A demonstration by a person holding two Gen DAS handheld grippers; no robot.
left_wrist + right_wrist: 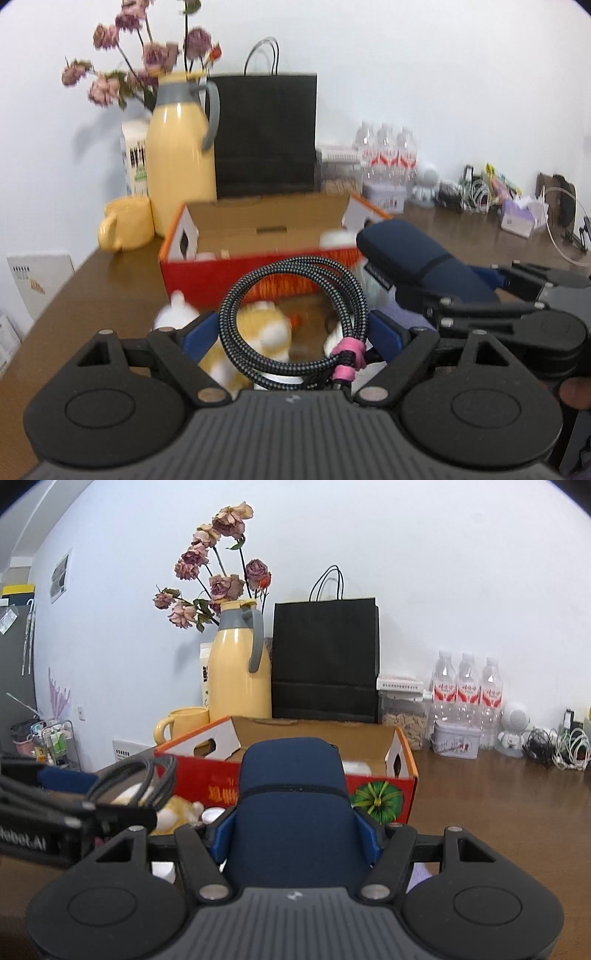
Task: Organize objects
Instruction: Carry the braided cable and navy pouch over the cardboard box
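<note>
Holding both items just short of the red carton (384, 797) on the bench (498, 805). Our right gripper (295, 834) fingers clamp the navy pouch (293, 775): soft, light, squeeze mid-body. Our left gripper (293, 332) fingers grip the braided cable coil (295, 314): floppy and springy, so best pinched near the pink tie (349, 356).

An open cardboard box (402, 764) sits on a table (498, 812), with a jug (238, 672) and a paper bag (325, 661) side by side behind it against the wall, the jug on the left. A mug (184, 722) stands left of the box, before the jug. Water bottles (467, 694) line the wall to the bag's right. A plush toy (266, 328) lies before the box.
</note>
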